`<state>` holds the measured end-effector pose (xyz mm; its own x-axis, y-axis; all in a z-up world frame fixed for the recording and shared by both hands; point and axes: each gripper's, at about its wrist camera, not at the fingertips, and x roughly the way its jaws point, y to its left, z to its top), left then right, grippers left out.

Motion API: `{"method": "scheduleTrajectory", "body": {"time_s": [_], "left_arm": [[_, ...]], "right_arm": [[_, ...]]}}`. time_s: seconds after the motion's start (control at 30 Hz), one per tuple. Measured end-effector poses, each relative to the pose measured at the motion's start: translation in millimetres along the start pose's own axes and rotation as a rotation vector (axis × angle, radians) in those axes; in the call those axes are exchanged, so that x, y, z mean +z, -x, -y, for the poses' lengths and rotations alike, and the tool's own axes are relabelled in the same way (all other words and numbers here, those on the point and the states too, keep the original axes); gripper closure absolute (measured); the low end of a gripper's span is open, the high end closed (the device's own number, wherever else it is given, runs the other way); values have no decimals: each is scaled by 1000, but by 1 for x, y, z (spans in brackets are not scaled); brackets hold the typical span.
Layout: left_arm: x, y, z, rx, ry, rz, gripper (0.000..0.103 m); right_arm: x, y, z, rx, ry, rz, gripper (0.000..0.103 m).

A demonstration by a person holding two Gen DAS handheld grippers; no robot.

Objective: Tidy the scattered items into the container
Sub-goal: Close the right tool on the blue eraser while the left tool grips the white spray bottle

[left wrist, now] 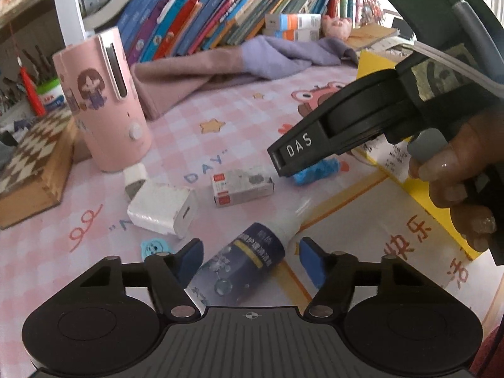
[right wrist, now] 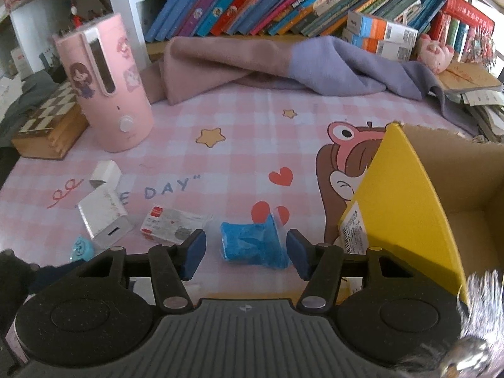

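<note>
bottle (left wrist: 242,258) lies flat between the left gripper's (left wrist: 250,256) half-open jaws, untouched, white cap toward the yellow box (left wrist: 441,201); right gripper (right wrist: 245,252) brackets a blue packet (right wrist: 252,244).

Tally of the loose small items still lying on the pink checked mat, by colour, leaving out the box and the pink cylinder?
White: 3 — large charger, small adapter, small carton
Blue: 2 — blue packet, round blue sticker
Dark navy: 1 — bottle
Total: 6
</note>
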<state>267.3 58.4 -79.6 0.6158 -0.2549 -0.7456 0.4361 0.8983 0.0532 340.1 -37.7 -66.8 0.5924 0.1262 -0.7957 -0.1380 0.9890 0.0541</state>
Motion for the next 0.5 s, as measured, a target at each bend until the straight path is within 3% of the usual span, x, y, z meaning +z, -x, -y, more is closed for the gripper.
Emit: {"method": "scheduleTrajectory", "body": {"time_s": [0.5], "left_arm": [[0, -12, -5, -35, 11, -36, 47]], "right_arm": [[3, -26, 7, -32, -38, -51, 57]]}}
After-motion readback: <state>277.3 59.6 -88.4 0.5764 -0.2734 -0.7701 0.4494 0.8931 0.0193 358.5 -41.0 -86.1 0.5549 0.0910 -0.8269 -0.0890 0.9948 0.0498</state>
